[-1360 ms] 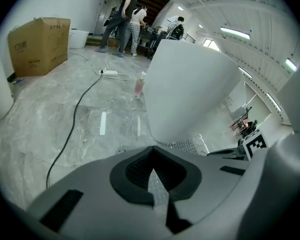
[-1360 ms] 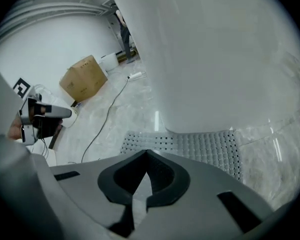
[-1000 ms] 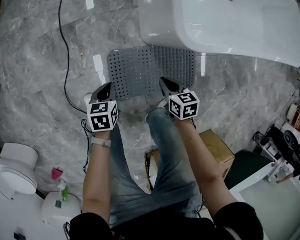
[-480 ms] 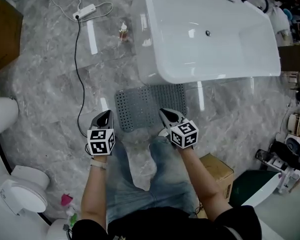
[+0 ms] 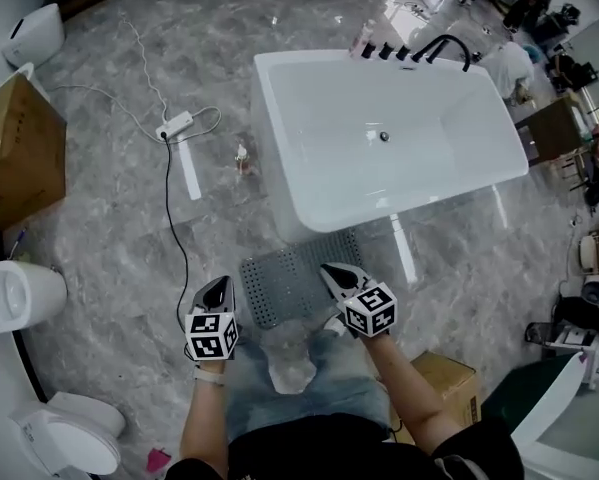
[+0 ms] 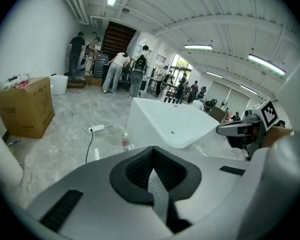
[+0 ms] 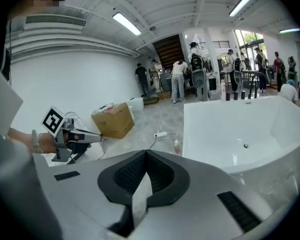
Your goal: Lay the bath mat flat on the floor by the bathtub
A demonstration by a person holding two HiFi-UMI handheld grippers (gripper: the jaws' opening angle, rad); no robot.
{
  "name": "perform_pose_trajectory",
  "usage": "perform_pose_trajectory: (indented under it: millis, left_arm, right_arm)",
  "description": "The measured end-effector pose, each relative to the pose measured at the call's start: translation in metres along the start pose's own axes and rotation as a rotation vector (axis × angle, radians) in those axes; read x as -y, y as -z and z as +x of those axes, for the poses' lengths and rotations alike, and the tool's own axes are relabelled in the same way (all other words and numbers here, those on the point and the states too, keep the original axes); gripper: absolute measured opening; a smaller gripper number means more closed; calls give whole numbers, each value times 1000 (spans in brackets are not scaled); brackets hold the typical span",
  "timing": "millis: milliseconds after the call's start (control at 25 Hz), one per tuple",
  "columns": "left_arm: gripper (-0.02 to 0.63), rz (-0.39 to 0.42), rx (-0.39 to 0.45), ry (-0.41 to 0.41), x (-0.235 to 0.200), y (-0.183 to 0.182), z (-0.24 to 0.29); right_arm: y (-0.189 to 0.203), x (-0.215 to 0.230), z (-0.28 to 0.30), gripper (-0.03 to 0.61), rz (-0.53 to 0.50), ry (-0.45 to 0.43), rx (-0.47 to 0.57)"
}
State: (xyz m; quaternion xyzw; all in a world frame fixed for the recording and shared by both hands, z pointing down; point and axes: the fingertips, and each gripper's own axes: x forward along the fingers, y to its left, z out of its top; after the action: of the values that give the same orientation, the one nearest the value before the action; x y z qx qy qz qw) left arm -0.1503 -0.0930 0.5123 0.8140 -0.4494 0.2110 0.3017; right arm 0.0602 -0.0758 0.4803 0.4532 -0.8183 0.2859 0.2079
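Lying spread out on the grey marble floor [image 5: 109, 228], the bath mat [image 5: 297, 286] sits at the near end of the bathtub [image 5: 389, 138], its far edge right up against the foot of the tub and its near edge just ahead of the person's knees. It looks flat, with no fold or curled corner that shows, though its right near corner is hidden behind the right tongs [image 5: 331, 271]. Both tools hover above it without touching: the left tongs [image 5: 217, 286] hang over the floor just off the mat's left edge, and the right ones hang over its right side. Each pair is closed tight with nothing between the pads, which the two gripper views make plain. As a guess, the job is done or nearly so. The mat is a thin grey sheet full of small holes, probably rubbery, so it should be light, limp and floppy, and likely to sag or fold on itself if lifted at one point. Any straightening would go best with one pair pinching each near corner, close to the edge, and pulling evenly. The polished floor looks slick, so the mat may slide rather than stay put when tugged.
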Motion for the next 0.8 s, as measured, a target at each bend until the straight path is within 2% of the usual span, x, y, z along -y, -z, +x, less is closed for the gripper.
perform_pose_trajectory:
  millis: [200, 440, 800]
  left_arm:
    - [17, 44, 77, 33, 28, -69, -32]
    - [17, 88, 177, 60, 64, -142, -77]
    - [17, 162, 305, 87, 109, -225, -142]
  right_arm:
    - [-65, -16, -51, 25, -28, 10, 82]
    - [-133, -29, -110, 25, -115, 50, 166]
    - [-214, -61, -199, 25, -181, 46, 317]
